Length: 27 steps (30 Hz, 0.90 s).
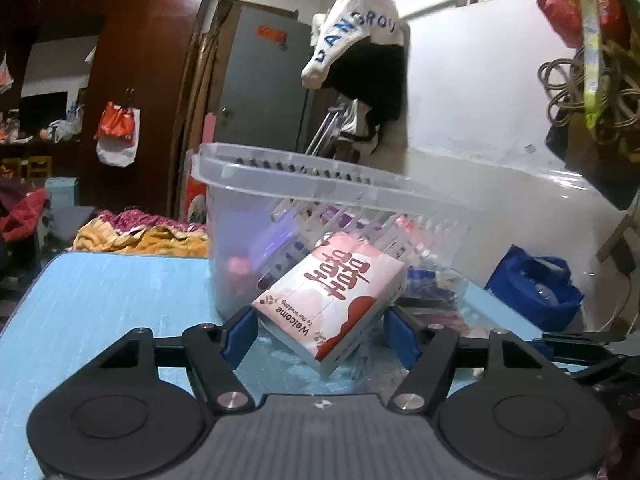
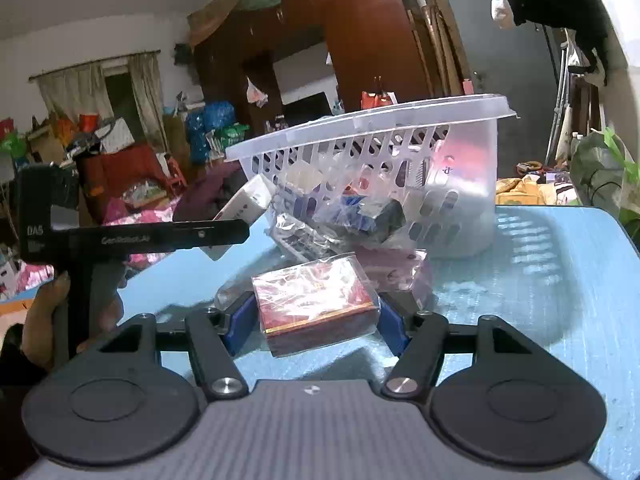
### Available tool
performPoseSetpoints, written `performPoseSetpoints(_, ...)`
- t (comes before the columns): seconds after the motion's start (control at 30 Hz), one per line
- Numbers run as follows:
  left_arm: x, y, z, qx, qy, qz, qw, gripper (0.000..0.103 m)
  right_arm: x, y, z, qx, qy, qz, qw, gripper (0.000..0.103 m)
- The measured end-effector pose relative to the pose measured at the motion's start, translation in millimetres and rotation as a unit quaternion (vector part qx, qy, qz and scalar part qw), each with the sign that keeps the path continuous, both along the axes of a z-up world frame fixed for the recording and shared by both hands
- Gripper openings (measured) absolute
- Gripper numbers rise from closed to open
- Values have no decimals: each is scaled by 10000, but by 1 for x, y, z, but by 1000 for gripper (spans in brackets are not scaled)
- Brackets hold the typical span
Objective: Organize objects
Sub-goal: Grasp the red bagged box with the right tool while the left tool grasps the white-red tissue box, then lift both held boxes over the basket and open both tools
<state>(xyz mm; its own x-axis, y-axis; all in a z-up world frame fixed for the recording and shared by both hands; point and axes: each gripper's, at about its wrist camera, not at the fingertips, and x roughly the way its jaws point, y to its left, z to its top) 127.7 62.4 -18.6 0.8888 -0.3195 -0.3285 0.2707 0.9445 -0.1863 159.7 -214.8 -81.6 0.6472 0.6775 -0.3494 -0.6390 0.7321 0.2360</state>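
Note:
My left gripper [image 1: 322, 330] is shut on a pink and white tissue pack [image 1: 332, 296] printed "Welcome", held tilted above the blue table [image 1: 104, 292] in front of a clear plastic basket [image 1: 320, 184]. My right gripper [image 2: 316, 318] is shut on a red box wrapped in clear plastic [image 2: 316, 304], close to the table top. The basket [image 2: 400, 120] stands just beyond it and holds several wrapped items. The left gripper [image 2: 132, 236] and the hand holding it show at the left of the right wrist view, with the tissue pack [image 2: 244, 204] in it.
Several plastic-wrapped packs [image 2: 320, 224] lie on the table between the red box and the basket. A maroon wrapped pack [image 2: 400, 268] lies right behind the red box. A blue bag [image 1: 536, 284] sits beyond the table's right edge. Clutter and a wardrobe fill the room behind.

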Motion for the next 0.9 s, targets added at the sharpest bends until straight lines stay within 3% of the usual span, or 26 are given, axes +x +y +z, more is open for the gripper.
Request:
performPoseSetpoints(0.73, -5, 2, 1, -173, -262, -163, 9994, 69, -9, -4, -2, 63, -471, -225, 9986, 67)
performPoseSetpoints(0.9, 3, -2, 0, -89, -67, -291, 9995, 68, -6, -4, -2, 80, -409, -220, 9989, 67)
